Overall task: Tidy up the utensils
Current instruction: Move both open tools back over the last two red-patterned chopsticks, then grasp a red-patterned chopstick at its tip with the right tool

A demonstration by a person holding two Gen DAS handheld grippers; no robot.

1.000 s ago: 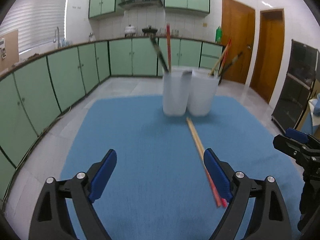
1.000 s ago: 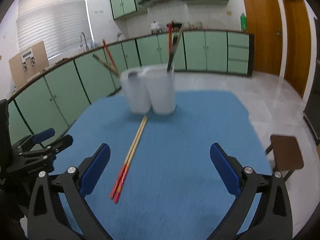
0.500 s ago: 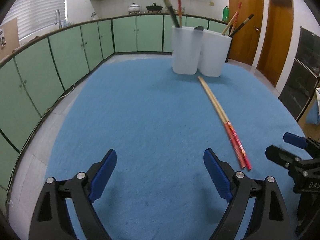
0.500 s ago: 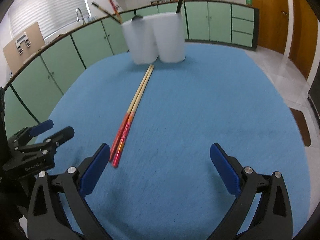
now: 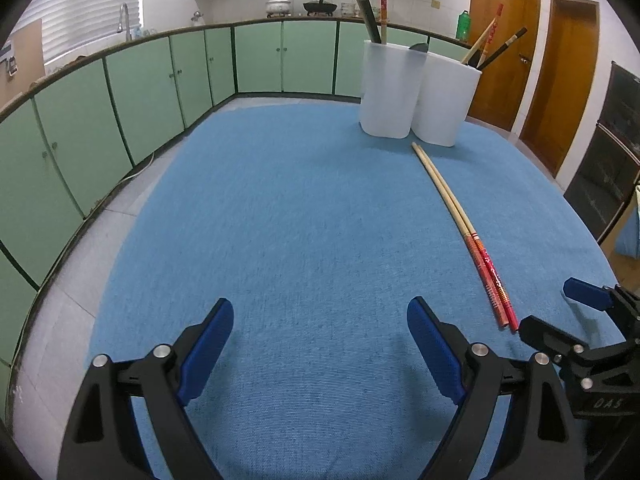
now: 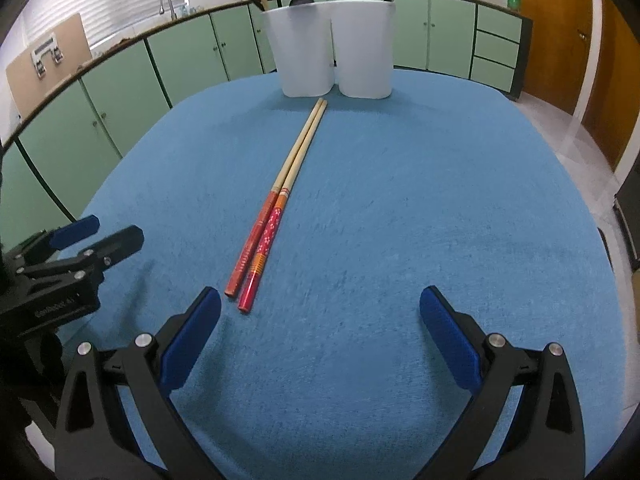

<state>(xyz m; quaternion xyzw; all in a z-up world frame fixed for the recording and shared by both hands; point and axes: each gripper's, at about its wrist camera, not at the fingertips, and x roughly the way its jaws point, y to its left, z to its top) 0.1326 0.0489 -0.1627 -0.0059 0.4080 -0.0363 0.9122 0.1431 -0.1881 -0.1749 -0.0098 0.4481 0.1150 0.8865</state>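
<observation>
Both my grippers have dropped toward the blue cloth-covered table [image 6: 400,240], bringing the chopsticks nearer.

My right gripper [image 6: 320,320], spread wide and empty, should straddle the pair of red-handled bamboo chopsticks [image 6: 276,208] squarely; their ends lie just beyond its left fingertip, mid-table, pointing toward the white plastic holders [image 6: 332,48] at the far edge. My left gripper [image 5: 320,332] is wide too, empty.

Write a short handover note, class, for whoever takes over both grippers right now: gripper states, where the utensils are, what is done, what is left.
Left gripper: open, empty, above the blue cloth.
Right gripper: open, empty, its left finger close to the red ends of the chopsticks.
Pair of chopsticks: lying side by side on the cloth, plain tips pointing at the two white holders.
Done: several utensils already stand in the holders.
Left: probably pick up the loose pair and stand it in a holder.
</observation>
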